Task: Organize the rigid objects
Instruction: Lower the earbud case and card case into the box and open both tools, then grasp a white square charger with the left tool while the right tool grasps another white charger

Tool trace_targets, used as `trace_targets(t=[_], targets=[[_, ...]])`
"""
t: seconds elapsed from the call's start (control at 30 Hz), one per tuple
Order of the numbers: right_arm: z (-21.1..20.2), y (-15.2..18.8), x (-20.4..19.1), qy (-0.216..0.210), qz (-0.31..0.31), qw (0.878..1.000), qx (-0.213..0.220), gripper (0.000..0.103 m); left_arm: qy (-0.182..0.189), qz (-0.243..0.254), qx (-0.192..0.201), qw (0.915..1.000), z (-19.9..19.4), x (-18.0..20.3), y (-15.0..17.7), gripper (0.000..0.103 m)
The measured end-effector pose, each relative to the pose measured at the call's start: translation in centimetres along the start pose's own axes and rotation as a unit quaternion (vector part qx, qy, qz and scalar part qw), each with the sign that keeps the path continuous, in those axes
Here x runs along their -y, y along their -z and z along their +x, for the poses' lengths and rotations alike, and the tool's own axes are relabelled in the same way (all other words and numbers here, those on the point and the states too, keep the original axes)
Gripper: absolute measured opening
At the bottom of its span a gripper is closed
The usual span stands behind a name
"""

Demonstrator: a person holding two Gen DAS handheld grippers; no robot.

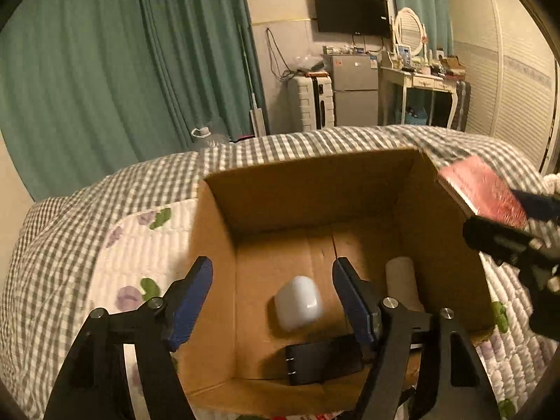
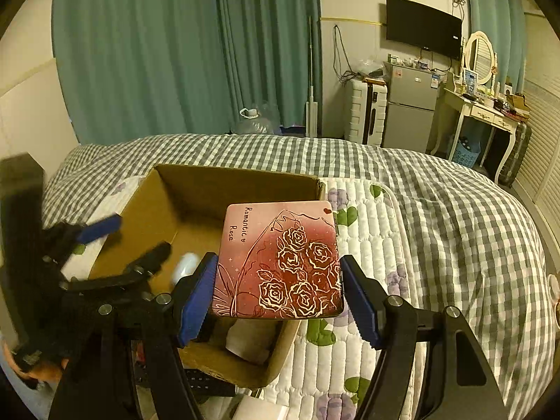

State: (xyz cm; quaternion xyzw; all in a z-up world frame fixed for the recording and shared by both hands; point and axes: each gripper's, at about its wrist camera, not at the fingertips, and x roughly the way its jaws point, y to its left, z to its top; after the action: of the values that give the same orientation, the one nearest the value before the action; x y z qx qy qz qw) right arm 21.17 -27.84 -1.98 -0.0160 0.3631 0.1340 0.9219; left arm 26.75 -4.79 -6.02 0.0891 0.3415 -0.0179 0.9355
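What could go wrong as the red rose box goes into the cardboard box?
The red rose box sits between the right gripper fingers over the cardboard box corner; it could catch the rim and tip outside. The white case and black item lie below, so a drop might hit them. The open left gripper hovers inside, risking a collision.

The pink tin lid point(image 2: 278, 262) bears the handwritten legend "Romantic Rose" at its far left corner. No other text is legible.
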Motion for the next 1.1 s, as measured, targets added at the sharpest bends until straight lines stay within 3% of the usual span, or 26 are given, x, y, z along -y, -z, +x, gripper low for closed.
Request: trace_targets(t=[0.23, 0.67, 0.73, 0.9, 1.1], targets=[[0.6, -0.5, -1.6, -0.002, -0.01, 1.0, -0.011, 0.069, 0.004, -0.036, 0.017, 0.9992, -3.3, -3.9, -0.7, 0.073], [9.2, -1.3, -5.3, 0.021, -0.026, 0.997, -0.073, 0.071, -0.021, -0.06, 0.025, 0.9977, -4.2, -9.5, 0.8, 0.073], [8.7, -1.2, -5.5, 0.017, -0.026, 0.998, -0.063, 0.079, -0.024, -0.058, 0.023, 0.9977, -4.2, -9.8, 1.2, 0.073], [4.9, -0.9, -5.4, 0.017, -0.023, 0.998, -0.049, 0.079, -0.025, -0.071, 0.017, 0.997, -5.4, -9.8, 2.5, 0.081], [-1.9, 0.6, -4.4, 0.035, -0.027, 0.998, -0.036, 0.09, -0.028, -0.08, 0.009, 0.9963, -8.6, -8.2, 5.3, 0.099]])
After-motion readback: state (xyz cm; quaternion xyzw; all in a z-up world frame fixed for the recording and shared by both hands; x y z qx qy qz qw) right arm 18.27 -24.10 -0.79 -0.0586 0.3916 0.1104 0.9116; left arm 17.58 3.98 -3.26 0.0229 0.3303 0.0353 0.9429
